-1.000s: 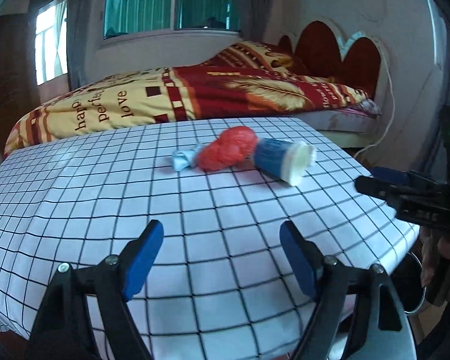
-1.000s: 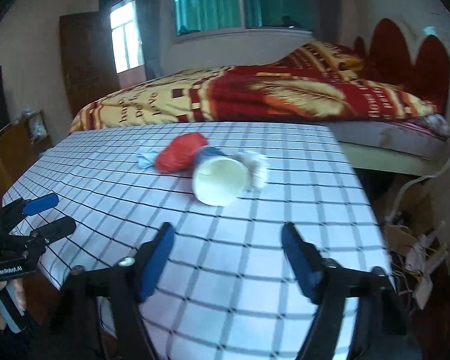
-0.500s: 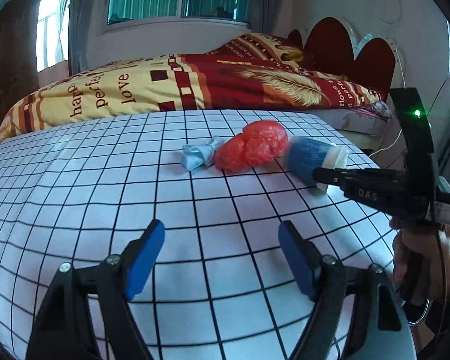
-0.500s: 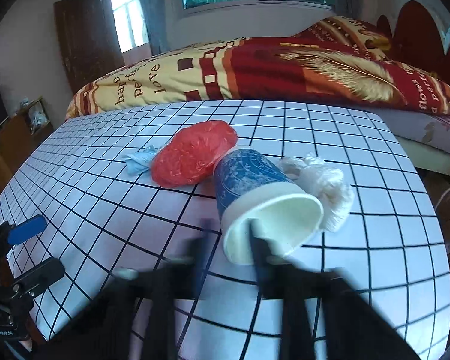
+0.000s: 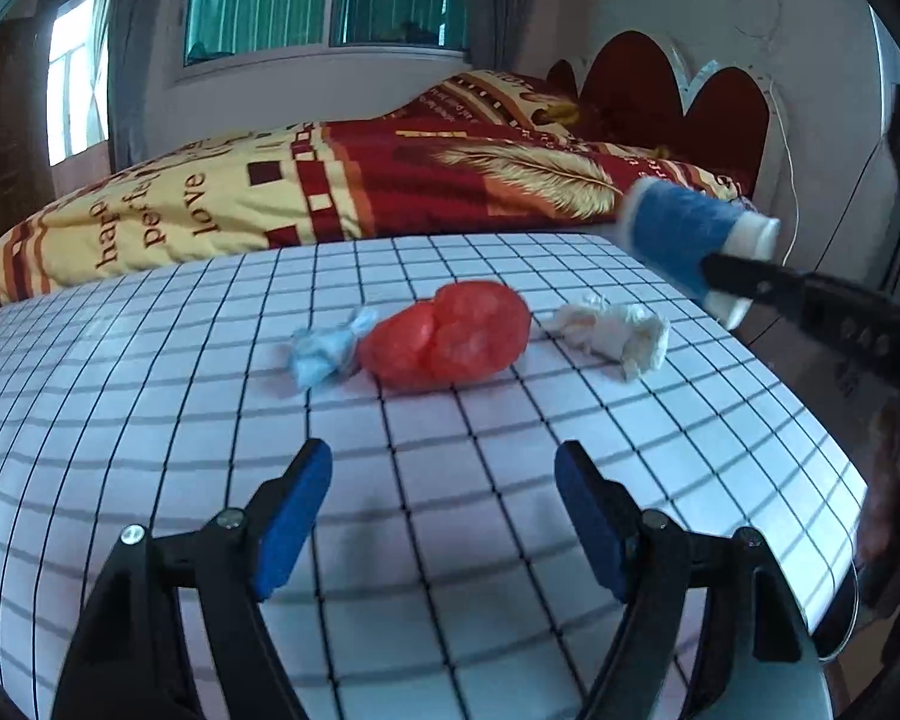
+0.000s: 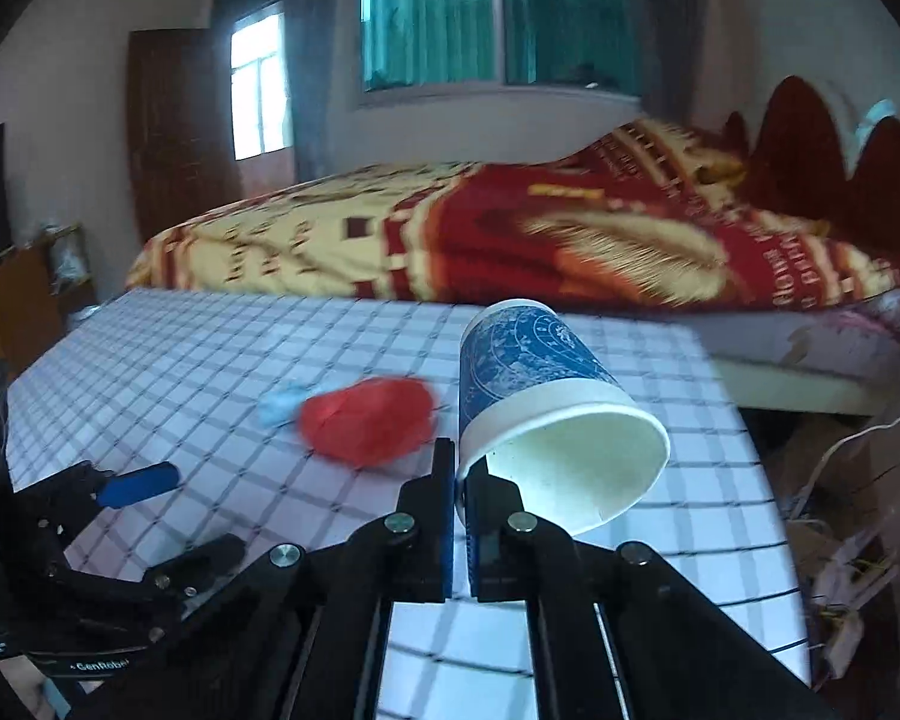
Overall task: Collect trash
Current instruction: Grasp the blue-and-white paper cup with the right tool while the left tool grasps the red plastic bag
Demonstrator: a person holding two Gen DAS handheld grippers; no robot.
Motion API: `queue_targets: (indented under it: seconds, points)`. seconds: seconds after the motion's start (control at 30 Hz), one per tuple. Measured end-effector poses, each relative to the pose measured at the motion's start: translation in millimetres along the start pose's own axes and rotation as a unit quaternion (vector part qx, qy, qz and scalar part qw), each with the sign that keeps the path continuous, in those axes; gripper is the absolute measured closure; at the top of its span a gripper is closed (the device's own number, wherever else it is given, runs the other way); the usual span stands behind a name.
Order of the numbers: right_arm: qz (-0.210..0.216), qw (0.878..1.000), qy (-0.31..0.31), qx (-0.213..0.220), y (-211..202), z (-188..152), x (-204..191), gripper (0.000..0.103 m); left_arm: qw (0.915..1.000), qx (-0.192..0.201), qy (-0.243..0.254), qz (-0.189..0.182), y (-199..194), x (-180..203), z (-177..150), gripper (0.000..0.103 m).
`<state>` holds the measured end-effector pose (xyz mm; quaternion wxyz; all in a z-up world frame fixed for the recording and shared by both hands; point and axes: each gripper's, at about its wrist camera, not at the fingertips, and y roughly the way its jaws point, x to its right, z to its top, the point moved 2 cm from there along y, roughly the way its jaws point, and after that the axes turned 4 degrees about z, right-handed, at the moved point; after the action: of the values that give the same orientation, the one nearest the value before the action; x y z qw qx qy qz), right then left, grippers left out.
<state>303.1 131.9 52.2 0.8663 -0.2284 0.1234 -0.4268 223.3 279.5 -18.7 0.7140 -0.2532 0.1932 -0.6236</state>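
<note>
Right gripper (image 6: 461, 480) clenched on the cup (image 6: 534, 384) rim, one finger inside the mouth; cup held clear above the table (image 5: 150, 396), axis tilted, base pointing up and away, mouth toward the camera. Judged light, thin-walled, crushable; rim is the stiffest hold. Left gripper (image 5: 444, 516) released, empty, low over the table.

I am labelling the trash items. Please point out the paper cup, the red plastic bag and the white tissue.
paper cup (image 6: 528, 366): right wrist view, blue side wall.
red plastic bag (image 5: 450, 336): left wrist view, middle of the bundle.
white tissue (image 5: 615, 330): left wrist view, middle of the crumpled wad.
</note>
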Motion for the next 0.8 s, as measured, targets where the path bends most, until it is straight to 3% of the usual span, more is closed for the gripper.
queue_targets:
  seconds: [0.2, 0.37, 0.57, 0.67, 0.73, 0.8]
  points:
    - [-0.027, 0.999, 0.032, -0.026, 14.6, 2.7, 54.2, 0.1, 0.9995, -0.015, 0.026, 0.008, 41.7, 13.3, 28.3, 0.025]
    - [-0.031, 0.998, 0.031, -0.042, 23.9, -5.0, 68.7, 0.1, 0.9984, -0.03, 0.045, 0.015, 71.1, 20.2, 43.8, 0.025]
    - [-0.024, 0.998, 0.035, -0.049, 29.9, -10.8, 75.3, 0.1, 0.9929, -0.074, 0.087, 0.033, 98.7, 32.8, 42.1, 0.033]
    - [-0.022, 0.998, 0.034, -0.054, 31.2, -13.5, 75.0, 0.1, 0.9922, -0.084, 0.086, 0.035, 103.0, 31.7, 42.7, 0.05]
    - [-0.022, 0.998, 0.037, -0.056, 29.9, -15.3, 76.2, 0.1, 0.9942, -0.077, 0.071, 0.023, 98.9, 27.7, 44.1, 0.072]
    - [-0.023, 0.998, 0.037, -0.053, 25.1, -16.5, 76.3, 0.1, 0.9963, -0.064, 0.057, 0.011, 89.3, 25.6, 45.3, 0.078]
